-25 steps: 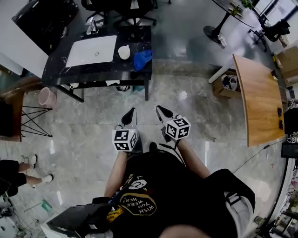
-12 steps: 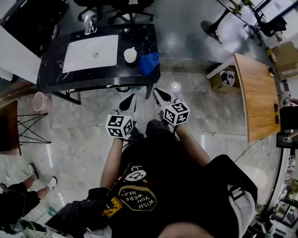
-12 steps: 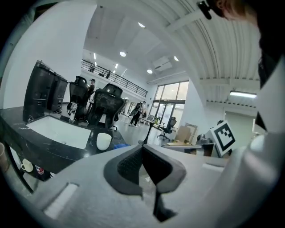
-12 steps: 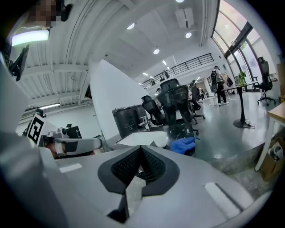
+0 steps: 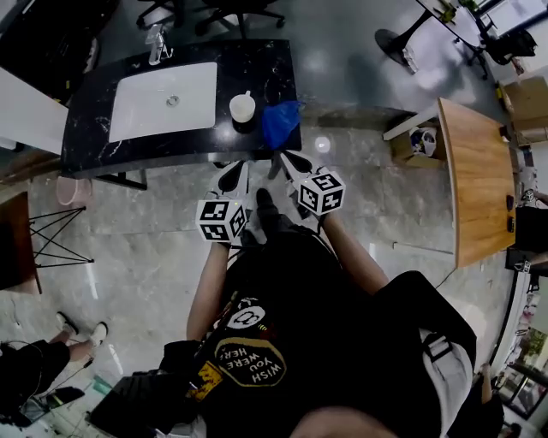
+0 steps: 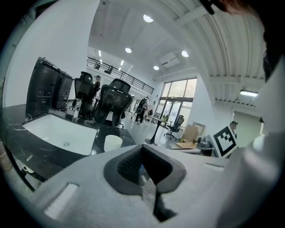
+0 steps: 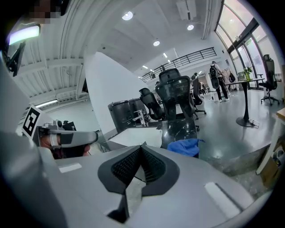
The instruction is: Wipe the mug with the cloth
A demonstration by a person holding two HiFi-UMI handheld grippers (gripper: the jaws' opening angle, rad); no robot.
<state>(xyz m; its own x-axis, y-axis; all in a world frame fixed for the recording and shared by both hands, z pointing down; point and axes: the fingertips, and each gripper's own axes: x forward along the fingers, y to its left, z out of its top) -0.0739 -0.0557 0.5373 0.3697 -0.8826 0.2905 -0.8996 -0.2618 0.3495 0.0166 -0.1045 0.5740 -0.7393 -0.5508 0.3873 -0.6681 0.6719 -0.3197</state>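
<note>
The white mug (image 5: pixel 242 107) stands upright on the black marble tabletop (image 5: pixel 257 64), toward its right end and nearer the near edge than the far one. Nothing touches it. Just to its right, the blue cloth (image 5: pixel 281 122) lies crumpled at the near right corner of the tabletop, reaching the right edge; whether cloth and mug touch cannot be told. On the mug's other side a white sink (image 5: pixel 163 98) is set into the tabletop and takes up most of its left part, with a metal faucet (image 5: pixel 155 43) at the far edge behind it.

Both tools are off the tabletop, over the floor just in front of its near edge, close to the right corner. The left hand-held gripper (image 5: pixel 233 175) points toward the mug; its own view shows the jaws pressed together with nothing between them. The right hand-held gripper (image 5: pixel 294 162) points toward the cloth, its jaws likewise closed and empty. The two are held side by side, a little apart.

Beyond the far edge stand black office chairs (image 5: pixel 248 13). A pink bucket (image 5: pixel 67 190) sits on the floor by the left end, and a wooden table (image 5: pixel 475 184) stands well off to the right.
</note>
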